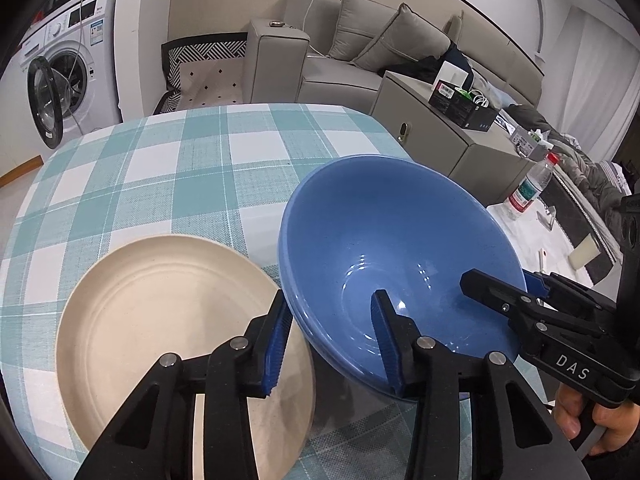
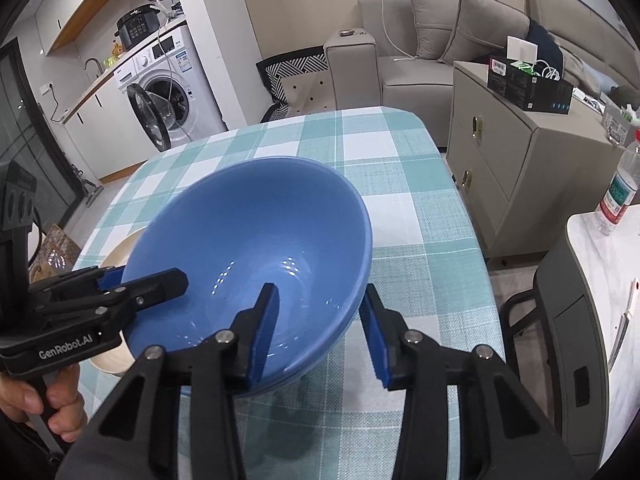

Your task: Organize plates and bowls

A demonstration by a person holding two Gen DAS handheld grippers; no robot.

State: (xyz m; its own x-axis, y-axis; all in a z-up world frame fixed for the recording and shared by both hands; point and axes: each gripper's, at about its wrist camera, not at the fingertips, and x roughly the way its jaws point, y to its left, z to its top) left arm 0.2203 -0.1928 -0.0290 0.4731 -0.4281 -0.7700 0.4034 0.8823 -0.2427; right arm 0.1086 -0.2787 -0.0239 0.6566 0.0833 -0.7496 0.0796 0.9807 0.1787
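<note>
Bowl (image 1: pixel 400 248) is blue and tilted up off the counter (image 1: pixel 160 168), beside a cream plate (image 1: pixel 168 320); from my left wrist view, the left tongs (image 1: pixel 332 344) straddle its near rim, pinching it. From the right wrist, my right tongs (image 2: pixel 320 336) pinch the opposite rim. Uneven squeeze on that glossy wall could let it slip and knock the plate.

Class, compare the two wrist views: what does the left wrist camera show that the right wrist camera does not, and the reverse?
Left wrist only: nearly the whole cream plate beside the bowl.

Right wrist only: the kitchen counter with a black cooker.

Both: the blue bowl, its rim straddled by the left gripper and right gripper, the checked tablecloth and washing machine.
</note>
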